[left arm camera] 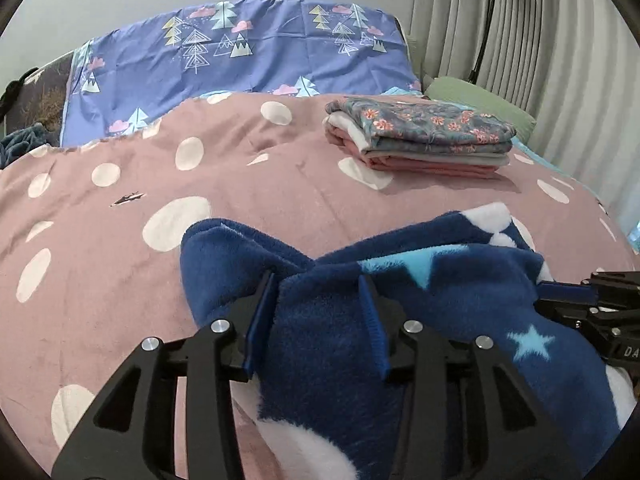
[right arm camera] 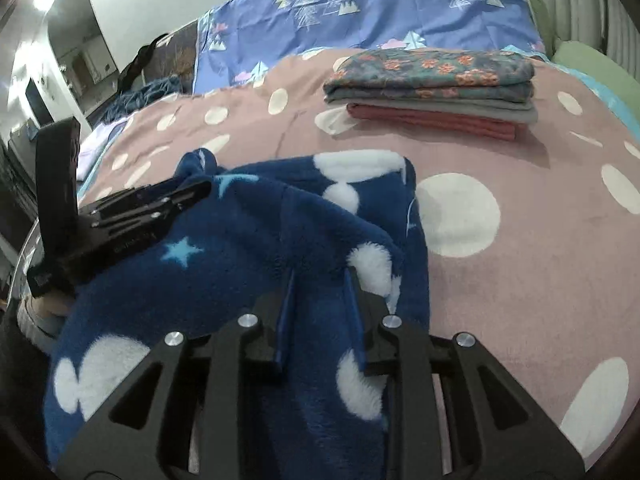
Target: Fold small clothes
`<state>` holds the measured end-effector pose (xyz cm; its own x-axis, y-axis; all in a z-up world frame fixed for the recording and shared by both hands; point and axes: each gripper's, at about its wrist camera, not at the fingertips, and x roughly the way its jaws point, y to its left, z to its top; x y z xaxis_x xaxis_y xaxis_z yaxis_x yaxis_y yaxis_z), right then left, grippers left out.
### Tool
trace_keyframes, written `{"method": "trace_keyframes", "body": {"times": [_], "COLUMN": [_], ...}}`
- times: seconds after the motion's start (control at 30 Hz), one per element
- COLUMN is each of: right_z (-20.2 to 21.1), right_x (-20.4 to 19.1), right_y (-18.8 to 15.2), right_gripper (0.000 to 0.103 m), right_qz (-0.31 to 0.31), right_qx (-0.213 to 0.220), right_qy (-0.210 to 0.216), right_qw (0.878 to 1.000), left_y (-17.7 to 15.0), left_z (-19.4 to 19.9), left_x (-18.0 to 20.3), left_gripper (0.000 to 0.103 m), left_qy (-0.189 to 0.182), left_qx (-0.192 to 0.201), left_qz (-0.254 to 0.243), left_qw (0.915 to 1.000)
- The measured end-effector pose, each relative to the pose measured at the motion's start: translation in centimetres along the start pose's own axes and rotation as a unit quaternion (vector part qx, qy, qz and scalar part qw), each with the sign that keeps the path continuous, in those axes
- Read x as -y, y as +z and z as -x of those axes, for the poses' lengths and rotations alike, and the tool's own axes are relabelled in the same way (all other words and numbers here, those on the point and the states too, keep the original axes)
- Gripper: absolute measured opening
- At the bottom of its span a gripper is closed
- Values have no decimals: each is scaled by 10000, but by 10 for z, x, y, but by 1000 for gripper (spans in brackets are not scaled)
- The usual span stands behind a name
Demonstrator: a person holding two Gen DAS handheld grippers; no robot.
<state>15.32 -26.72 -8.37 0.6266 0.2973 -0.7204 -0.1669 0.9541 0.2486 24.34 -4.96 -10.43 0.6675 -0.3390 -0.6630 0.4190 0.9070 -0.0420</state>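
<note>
A dark blue fleece garment (left arm camera: 460, 300) with white dots and light blue stars lies bunched on the near part of the bed. My left gripper (left arm camera: 317, 280) stands over its left part with a fold of fleece between its blue pads, and the jaws are spread apart and not pinching it. From the right wrist view the left gripper (right arm camera: 192, 192) reaches in from the left onto the fleece garment (right arm camera: 240, 248). My right gripper (right arm camera: 321, 272) is shut on a raised fold at the garment's right side. The right gripper (left arm camera: 560, 292) also shows at the right edge of the left wrist view.
A stack of folded clothes (left arm camera: 420, 136) (right arm camera: 432, 84), floral piece on top, sits farther back right on the pink dotted bed cover (left arm camera: 100, 280). Behind are a blue tree-print pillow (left arm camera: 240, 52), a green pillow (left arm camera: 480, 100), a curtain (left arm camera: 540, 40) and a black lamp (left arm camera: 492, 12).
</note>
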Motion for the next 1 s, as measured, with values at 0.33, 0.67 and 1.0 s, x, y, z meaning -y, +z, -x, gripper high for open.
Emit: {"method": "trace_keyframes", "body": {"times": [0.33,0.67,1.0], "right_z": [25,-39,1], "right_x": [-4,31,23], "right_y": [19,21,18], "right_gripper": [30,59,62], "right_qz": [220,-503,-285], "right_qx": [26,-513,-88], "right_qy": [145,-50,-305], "right_qw": [9997,9974,9991], "left_y": [22,13,23], "left_z": [36,-35,29], "left_x": [-5,-14,1], "left_gripper": [52,67,69], "left_qy": [-293,281,625], "left_qx": [221,-390,14], "left_qz": [-113,-106,-239], "left_qw": [9993,9988,9978]}}
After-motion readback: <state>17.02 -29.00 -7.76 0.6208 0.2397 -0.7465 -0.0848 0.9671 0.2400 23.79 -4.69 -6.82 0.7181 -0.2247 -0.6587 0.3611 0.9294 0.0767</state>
